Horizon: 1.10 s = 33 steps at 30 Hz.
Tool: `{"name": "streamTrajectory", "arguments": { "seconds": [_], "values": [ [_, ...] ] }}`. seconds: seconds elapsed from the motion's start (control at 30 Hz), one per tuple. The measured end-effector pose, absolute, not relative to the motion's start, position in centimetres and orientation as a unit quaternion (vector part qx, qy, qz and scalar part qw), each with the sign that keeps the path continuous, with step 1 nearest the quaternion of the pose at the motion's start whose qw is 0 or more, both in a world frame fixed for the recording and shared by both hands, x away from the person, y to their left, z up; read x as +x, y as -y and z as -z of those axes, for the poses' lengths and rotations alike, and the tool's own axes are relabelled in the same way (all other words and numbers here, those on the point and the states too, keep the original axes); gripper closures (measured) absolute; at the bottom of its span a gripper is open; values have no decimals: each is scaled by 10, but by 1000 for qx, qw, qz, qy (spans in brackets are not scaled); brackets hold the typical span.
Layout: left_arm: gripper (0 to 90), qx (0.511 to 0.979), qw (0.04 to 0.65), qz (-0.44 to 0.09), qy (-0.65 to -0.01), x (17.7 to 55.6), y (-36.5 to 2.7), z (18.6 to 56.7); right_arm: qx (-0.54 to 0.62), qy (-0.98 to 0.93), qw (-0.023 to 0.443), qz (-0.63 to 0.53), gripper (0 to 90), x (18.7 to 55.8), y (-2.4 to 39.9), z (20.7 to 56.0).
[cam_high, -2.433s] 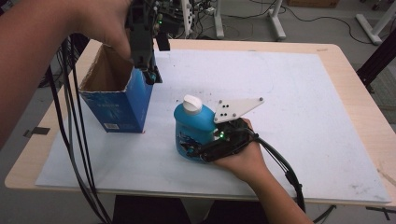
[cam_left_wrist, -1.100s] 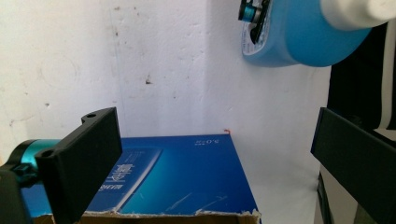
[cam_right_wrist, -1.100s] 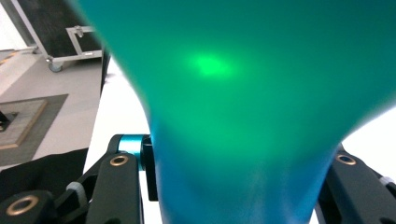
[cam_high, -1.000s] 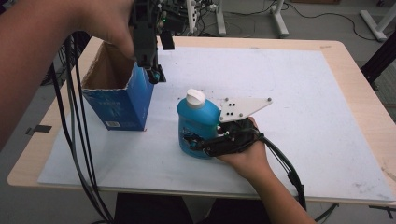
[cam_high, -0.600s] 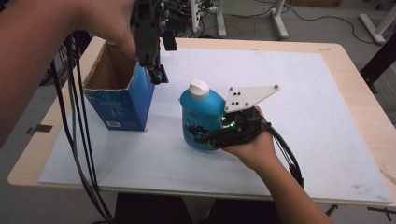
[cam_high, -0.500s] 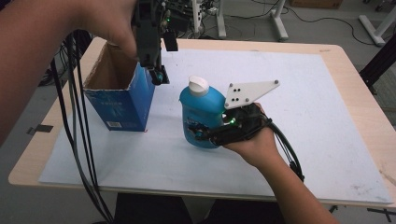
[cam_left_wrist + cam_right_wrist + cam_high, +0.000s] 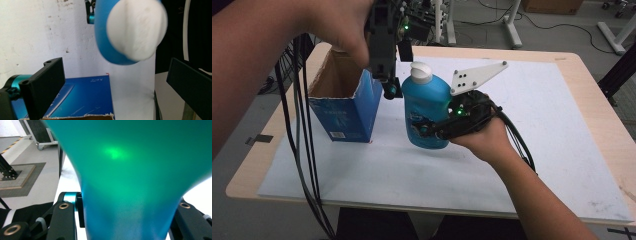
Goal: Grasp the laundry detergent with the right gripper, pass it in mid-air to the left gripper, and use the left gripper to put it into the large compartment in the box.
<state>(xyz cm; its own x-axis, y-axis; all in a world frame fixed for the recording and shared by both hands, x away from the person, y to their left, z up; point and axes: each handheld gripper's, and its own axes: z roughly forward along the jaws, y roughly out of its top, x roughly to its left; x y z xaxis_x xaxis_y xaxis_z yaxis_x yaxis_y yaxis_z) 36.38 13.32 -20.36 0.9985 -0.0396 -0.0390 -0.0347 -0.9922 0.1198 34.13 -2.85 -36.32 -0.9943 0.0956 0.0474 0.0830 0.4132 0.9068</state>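
From the high view, my right gripper (image 7: 432,131) is clamped on the blue bottle (image 7: 426,107), upright and clear of the table (image 7: 592,95), just right of the open blue box (image 7: 344,105) near the left edge. What the box holds is hidden.

In the left gripper view, my left gripper (image 7: 115,85) stands apart, the bottle's white cap (image 7: 136,30) directly ahead.

In the right gripper view, the bottle (image 7: 130,177) sits pinched between my jaws.

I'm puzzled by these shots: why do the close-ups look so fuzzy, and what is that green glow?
In the right gripper view the blue bottle sits too close to focus, and a green spot of light glares on it. In the left gripper view its white cap is smeared and soft. The high view is dim but sharper, with the nearest forearm large and dark.
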Motion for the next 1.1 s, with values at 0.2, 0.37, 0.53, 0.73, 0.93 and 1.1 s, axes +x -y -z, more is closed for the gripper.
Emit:
{"name": "streamTrajectory", "arguments": {
  "seconds": [0.2,0.37,0.53,0.73,0.93,1.1],
  "values": [
    [18,998,63,16,22,358,-126,201,48,-842,-6,-537,465,347,26,357],
    [18,998,58,12,21,357,-121,201,46,-842,-19,-538,465,349,23,352],
    [18,998,52,11,23,356,-116,202,43,-844,-28,-535,465,351,21,349],
    [18,999,42,14,20,355,-111,205,38,-843,-35,-536,465,352,16,345],
    [18,999,34,15,8,355,-108,207,32,-843,-42,-535,465,352,12,342],
    [19,999,30,16,-2,356,-107,209,32,-842,-46,-537,466,352,11,342]
  ]
}}
